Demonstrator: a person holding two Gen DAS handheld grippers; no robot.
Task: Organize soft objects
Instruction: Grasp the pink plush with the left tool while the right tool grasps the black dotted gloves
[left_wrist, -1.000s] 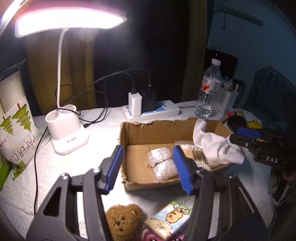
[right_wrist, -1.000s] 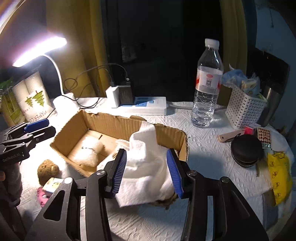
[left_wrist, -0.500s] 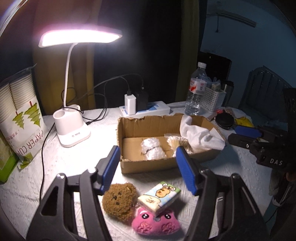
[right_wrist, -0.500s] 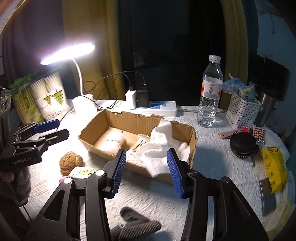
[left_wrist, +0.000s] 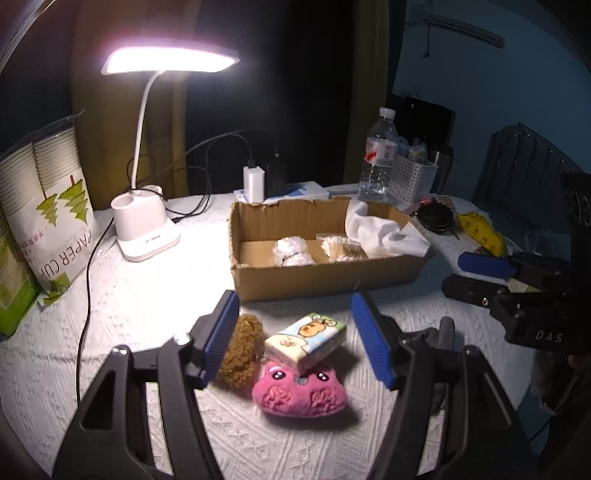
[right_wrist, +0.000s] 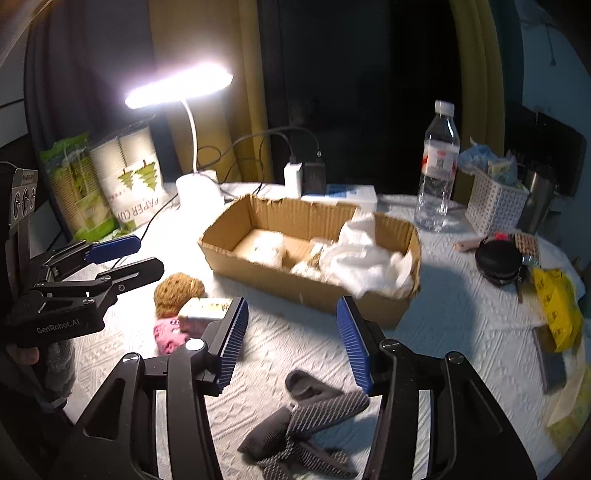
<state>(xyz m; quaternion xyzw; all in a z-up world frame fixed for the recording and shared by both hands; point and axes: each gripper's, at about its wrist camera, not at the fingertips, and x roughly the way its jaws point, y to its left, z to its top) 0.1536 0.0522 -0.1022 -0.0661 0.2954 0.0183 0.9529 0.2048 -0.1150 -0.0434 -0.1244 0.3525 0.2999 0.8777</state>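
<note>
An open cardboard box (left_wrist: 325, 277) (right_wrist: 280, 284) holds a white cloth (left_wrist: 384, 232) (right_wrist: 365, 258), a clear bubble-wrap bundle (left_wrist: 291, 251) and a tan pad (left_wrist: 341, 247). In front of it lie a brown plush bear (left_wrist: 242, 347) (right_wrist: 177, 293), a cartoon tissue pack (left_wrist: 306, 341) (right_wrist: 205, 308) and a pink plush (left_wrist: 299, 391) (right_wrist: 168, 334). My left gripper (left_wrist: 301, 338) is open and empty above these three. My right gripper (right_wrist: 291, 339) is open and empty, above grey patterned socks (right_wrist: 310, 417) lying on the cloth.
A lit white desk lamp (left_wrist: 146, 225), a paper-cup pack (left_wrist: 48, 206), a power strip with chargers (left_wrist: 266, 184), a water bottle (right_wrist: 437, 166), a white basket (right_wrist: 495, 203), a black round case (right_wrist: 498, 262) and a yellow packet (right_wrist: 557, 306) ring the white tablecloth (left_wrist: 129, 332).
Both grippers pulled back from the box toward the table's near edge. The white cloth, earlier between my right fingers, now lies in the box. The plush toys and socks came into view.
</note>
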